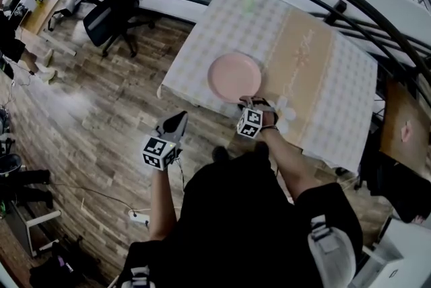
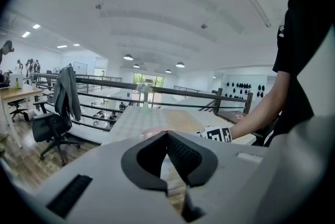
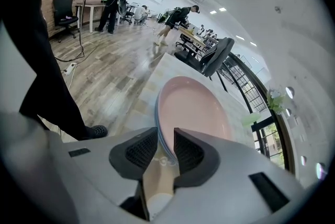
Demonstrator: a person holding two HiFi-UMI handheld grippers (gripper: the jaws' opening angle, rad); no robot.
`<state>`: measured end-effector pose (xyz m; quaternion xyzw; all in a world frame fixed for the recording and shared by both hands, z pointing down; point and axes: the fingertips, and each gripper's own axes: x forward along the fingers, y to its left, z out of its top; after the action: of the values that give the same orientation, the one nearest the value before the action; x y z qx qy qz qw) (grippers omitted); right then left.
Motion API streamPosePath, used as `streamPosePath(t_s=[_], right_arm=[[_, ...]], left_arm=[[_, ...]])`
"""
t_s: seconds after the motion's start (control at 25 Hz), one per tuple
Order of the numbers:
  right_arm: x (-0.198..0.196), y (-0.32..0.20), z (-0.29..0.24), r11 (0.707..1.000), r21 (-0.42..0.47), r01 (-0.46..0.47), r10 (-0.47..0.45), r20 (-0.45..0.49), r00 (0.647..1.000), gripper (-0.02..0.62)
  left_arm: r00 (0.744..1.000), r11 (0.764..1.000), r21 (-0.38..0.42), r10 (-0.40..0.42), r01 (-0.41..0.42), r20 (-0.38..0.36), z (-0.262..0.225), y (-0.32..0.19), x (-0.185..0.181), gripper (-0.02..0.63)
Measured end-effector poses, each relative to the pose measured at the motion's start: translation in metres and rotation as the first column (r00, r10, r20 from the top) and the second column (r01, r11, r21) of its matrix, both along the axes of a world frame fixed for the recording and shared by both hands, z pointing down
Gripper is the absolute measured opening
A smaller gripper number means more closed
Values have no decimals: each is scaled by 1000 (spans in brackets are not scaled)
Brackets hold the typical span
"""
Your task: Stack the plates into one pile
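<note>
The pile lies on the table, pink plate uppermost, apparently over a bluish plate. Your right gripper stands open astride its rim: withdraw straight back without snagging it. Keep the left gripper, closed and empty, clear.

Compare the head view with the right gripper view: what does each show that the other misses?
Only the head view: the left gripper, held off the table over the floor. Only the right gripper view: a pale blue rim under the pink plate, so this is a pile, and the right gripper, jaws apart astride that edge. Both: the pink plate on the checked table, the right gripper at its near edge.
</note>
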<state>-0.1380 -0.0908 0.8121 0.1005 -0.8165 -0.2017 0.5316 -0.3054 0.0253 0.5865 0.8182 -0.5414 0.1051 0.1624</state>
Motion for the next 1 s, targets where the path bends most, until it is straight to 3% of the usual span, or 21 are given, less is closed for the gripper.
streamPosePath(t_s=[0.24, 0.32, 0.64, 1.0], right_arm=[[20, -4, -6, 999, 5, -33, 32, 13, 999, 94], [27, -3, -11, 998, -25, -51, 52, 38, 998, 0], [49, -2, -35, 987, -127, -98, 108, 82, 991, -2], [66, -12, -83, 988, -132, -85, 110, 191, 975, -3]], left_arm=[[1000, 1000, 0, 17, -17, 0, 1, -5, 11, 0], [1000, 1000, 0, 25, -25, 3, 1, -7, 17, 0], [999, 999, 7, 34, -34, 4, -1, -15, 24, 0], [999, 999, 13, 44, -44, 3, -5, -26, 37, 0]])
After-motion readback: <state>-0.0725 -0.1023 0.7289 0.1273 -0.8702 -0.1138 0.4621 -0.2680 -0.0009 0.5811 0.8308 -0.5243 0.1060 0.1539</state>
